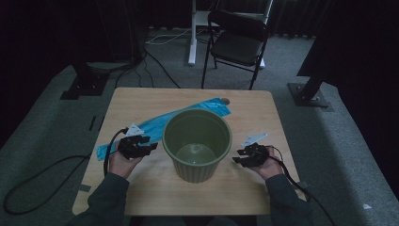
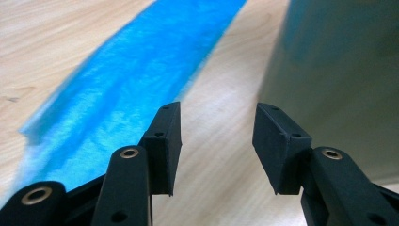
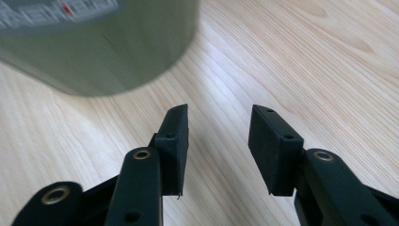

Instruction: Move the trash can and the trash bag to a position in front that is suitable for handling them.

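Note:
A green plastic bucket (image 1: pixel 197 143) stands upright in the middle of the wooden table (image 1: pixel 244 188). A long blue plastic bag (image 1: pixel 160 123) lies flat behind and to the left of it. My left gripper (image 1: pixel 149 143) is just left of the bucket, open, with nothing between its jaws. In the left gripper view the gripper (image 2: pixel 217 136) hangs over bare wood, the blue bag (image 2: pixel 131 80) at upper left and the bucket wall (image 2: pixel 339 80) on the right. My right gripper (image 1: pixel 237 157) is just right of the bucket, open and empty. The right gripper view has this gripper (image 3: pixel 219 136) over wood and the bucket (image 3: pixel 103 47) at upper left.
A black folding chair (image 1: pixel 237 42) stands on the grey carpet beyond the table's far edge. Dark stand bases (image 1: pixel 87 82) sit on the floor at both far corners. Cables trail from each gripper off the table's near side.

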`<action>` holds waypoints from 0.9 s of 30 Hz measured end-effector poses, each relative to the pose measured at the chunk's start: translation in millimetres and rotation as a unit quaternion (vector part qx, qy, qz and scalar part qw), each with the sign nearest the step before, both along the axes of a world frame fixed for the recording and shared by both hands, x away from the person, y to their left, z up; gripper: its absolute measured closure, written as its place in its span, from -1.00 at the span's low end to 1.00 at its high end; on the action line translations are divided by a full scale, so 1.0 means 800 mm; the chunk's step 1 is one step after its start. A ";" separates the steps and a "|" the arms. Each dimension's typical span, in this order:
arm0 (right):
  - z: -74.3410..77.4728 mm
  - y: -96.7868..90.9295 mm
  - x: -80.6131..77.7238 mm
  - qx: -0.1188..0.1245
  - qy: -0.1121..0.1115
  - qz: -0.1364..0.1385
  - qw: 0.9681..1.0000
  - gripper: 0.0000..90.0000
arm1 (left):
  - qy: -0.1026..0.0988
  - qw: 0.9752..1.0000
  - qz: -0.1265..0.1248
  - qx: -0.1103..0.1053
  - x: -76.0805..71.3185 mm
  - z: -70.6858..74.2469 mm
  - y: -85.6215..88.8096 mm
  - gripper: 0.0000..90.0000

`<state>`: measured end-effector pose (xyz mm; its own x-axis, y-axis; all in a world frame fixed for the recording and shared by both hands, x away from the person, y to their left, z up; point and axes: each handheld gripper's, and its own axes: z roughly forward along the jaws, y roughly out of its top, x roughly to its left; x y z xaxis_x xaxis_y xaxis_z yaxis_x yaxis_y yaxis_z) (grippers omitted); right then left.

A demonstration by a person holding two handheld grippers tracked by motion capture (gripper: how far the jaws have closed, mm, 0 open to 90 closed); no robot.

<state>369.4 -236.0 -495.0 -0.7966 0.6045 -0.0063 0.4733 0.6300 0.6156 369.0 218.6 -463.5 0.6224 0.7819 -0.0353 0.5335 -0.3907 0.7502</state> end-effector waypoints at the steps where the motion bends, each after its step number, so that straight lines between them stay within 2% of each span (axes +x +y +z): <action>1: -0.001 -0.002 0.000 -0.001 0.000 -0.003 1.000 0.26 | 0.000 1.000 0.001 0.002 0.003 0.000 0.002 0.16; 8: -0.006 -0.015 0.002 0.008 0.005 -0.018 1.000 0.27 | 0.017 1.000 0.014 -0.004 0.023 -0.005 0.011 0.26; 9: -0.007 -0.014 0.002 0.007 0.005 -0.019 1.000 0.27 | 0.021 1.000 0.013 0.005 0.027 -0.009 0.011 0.26; 12: -0.010 -0.012 0.002 0.002 0.006 -0.015 1.000 0.27 | 0.034 0.999 0.002 0.015 0.037 -0.018 0.008 0.36; 15: -0.012 -0.010 0.001 -0.003 0.006 -0.014 1.000 0.27 | 0.038 0.999 0.002 0.038 0.047 -0.023 0.004 0.40; 20: -0.009 -0.012 0.001 0.003 0.002 -0.016 1.000 0.27 | 0.043 0.997 0.008 0.071 0.067 -0.033 -0.004 0.41; 23: -0.010 -0.014 0.001 0.003 0.003 -0.018 1.000 0.25 | 0.050 0.996 0.013 0.078 0.078 -0.042 -0.007 0.41; 27: -0.012 -0.014 0.001 0.000 0.007 -0.018 1.000 0.24 | 0.055 0.996 0.019 0.071 0.089 -0.046 -0.009 0.41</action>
<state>370.4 -247.3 -504.7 -0.7739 0.6333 0.0044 0.5041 0.6117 0.6096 440.4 211.6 -500.0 0.5901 0.8072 0.0116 0.6260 -0.4667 0.6248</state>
